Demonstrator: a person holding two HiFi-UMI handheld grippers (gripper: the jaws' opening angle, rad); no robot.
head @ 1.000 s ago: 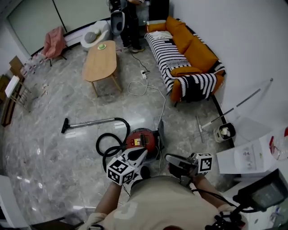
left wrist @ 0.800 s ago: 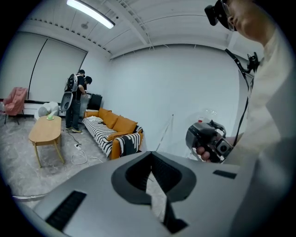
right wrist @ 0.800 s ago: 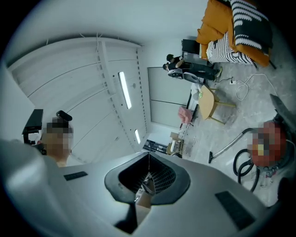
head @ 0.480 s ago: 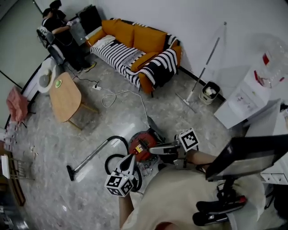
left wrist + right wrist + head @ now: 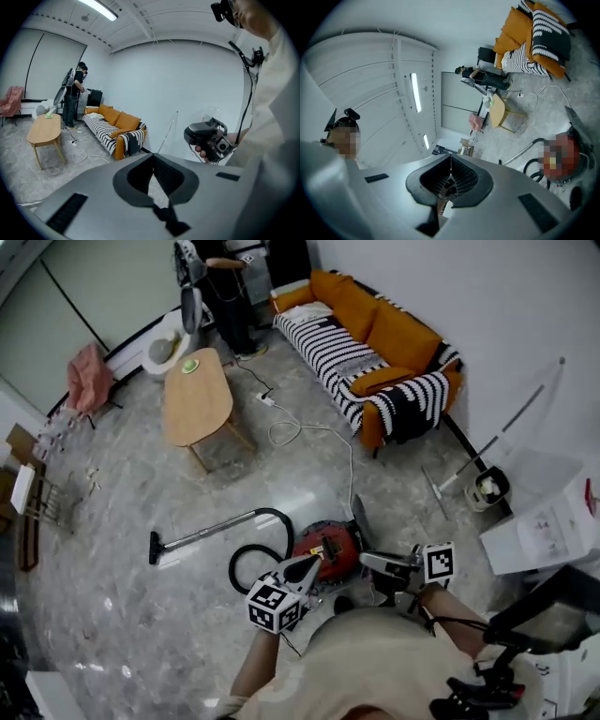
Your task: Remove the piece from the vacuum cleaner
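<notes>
A red canister vacuum cleaner [image 5: 326,544] stands on the marble floor just ahead of the person, also at the right edge of the right gripper view as the vacuum cleaner [image 5: 563,159]. Its black hose [image 5: 255,549] loops left into a metal wand with a floor nozzle [image 5: 156,547]. My left gripper [image 5: 309,568] hovers shut and empty at the canister's near left side. My right gripper [image 5: 367,562] is shut and empty at its near right side. In the left gripper view the jaws of my left gripper [image 5: 153,157] meet, and the right gripper [image 5: 207,138] shows in a hand.
A white cable [image 5: 323,435] runs from the canister to a power strip. An oval wooden table [image 5: 196,400] and an orange sofa [image 5: 382,343] with a striped throw stand further off. A person [image 5: 220,277] works at the far end. A mop and bucket [image 5: 487,486] lean at the right wall.
The head view has swung about, so the room shifts in frame. Both grippers have drifted a little lower toward the red canister and stay shut.
</notes>
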